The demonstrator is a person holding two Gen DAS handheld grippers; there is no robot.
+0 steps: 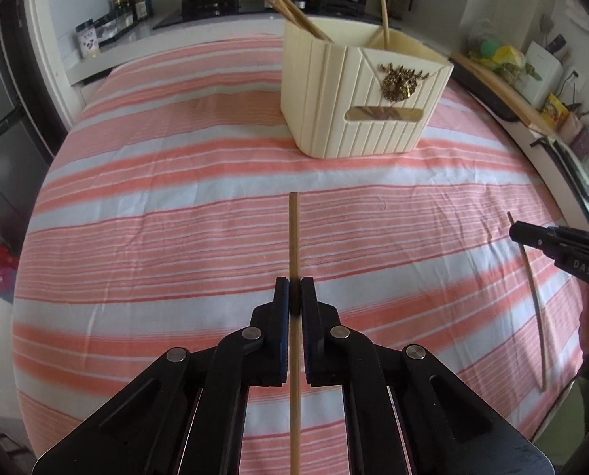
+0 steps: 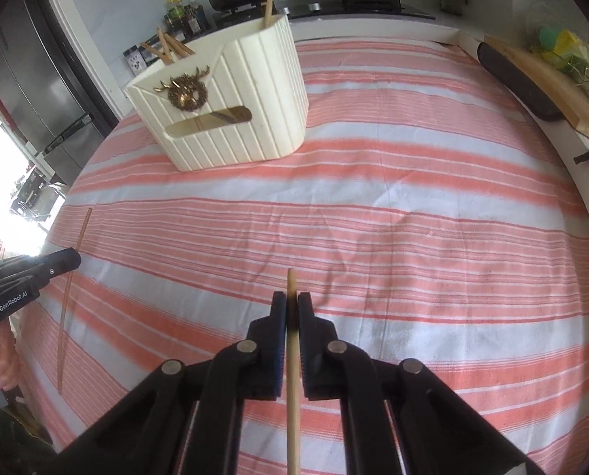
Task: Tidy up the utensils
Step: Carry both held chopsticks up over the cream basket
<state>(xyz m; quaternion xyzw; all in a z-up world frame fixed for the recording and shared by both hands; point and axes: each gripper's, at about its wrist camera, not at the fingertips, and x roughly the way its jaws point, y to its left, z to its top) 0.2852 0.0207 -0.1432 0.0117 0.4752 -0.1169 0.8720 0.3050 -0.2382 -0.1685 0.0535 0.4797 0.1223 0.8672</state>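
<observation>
Left wrist view
Left claw (image 1: 294,289): closed tight on a thin, straight, light-brown wooden chopstick (image 1: 294,237), gripped partway along; the shaft runs on past the pads toward the far side and back under the camera.
Holder: a cream ribbed plastic utensil box (image 1: 353,118) with a gold stag emblem stands upright on the far part of the bench, well apart from the claw; several wooden chopsticks already lean inside it.
Bench: covered by a pink-and-white striped cloth (image 1: 175,217).
Right claw (image 1: 521,233): seen at the right edge, closed on a second thin wooden chopstick (image 1: 535,301), the long end trailing toward the near side.

Right wrist view
Right claw (image 2: 292,304): closed on its chopstick (image 2: 292,376), gripped near the tip; only a short tapered end shows beyond the pads.
Left claw (image 2: 71,257): at the left edge, holding its chopstick (image 2: 67,316) well apart from the box (image 2: 231,118).

Risks
Pivot: both sticks are thin and smooth and held at a single point, so either could swing or slip between the pads during carrying.
Entry: a long free end could strike the box rim or the sticks already leaning inside, and miss the opening.
Tipping: the box looks light; a push against its wall could shift or topple it.
</observation>
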